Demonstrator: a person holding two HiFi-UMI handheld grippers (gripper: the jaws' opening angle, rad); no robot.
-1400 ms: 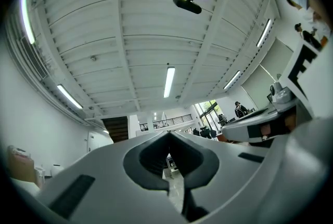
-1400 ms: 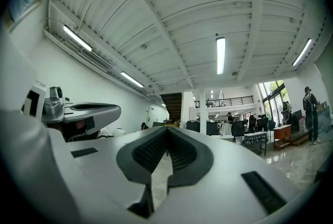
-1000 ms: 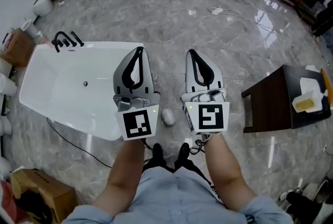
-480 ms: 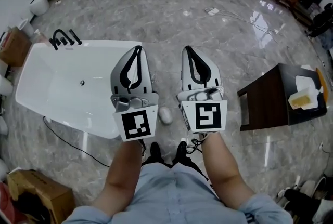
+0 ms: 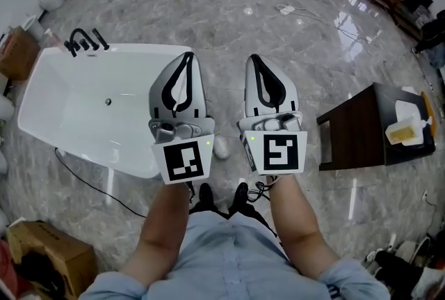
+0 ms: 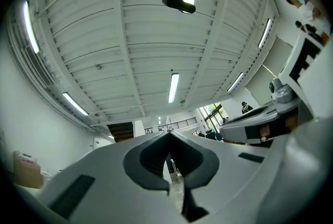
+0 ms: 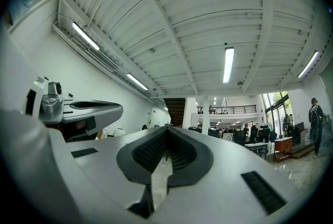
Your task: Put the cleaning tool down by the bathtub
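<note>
Polished grey marble floor [image 5: 229,6] of a large hall, seen steeply from above, with a white bathtub [image 5: 76,117] at left carrying a black faucet [image 5: 83,41] on its far rim, and a dark side table [image 5: 354,131] at right. Cleaning tool [image 5: 222,147]: a small, pale, rounded oblong lying on the floor just beside the near right corner of the bathtub, between the two grippers as pictured and partly hidden behind the left one. Its long axis appears to run roughly away from the person; it is too small to tell which end is which, and no detail of its surface can be made out. Left gripper [image 5: 186,55]: jaws brought together at the tips, nothing between them, pointing away from the person over the tub's right end. Right gripper [image 5: 252,57]: jaws likewise closed tip to tip and empty, held parallel to the left one and just beside it. Neither gripper touches the tool
</note>
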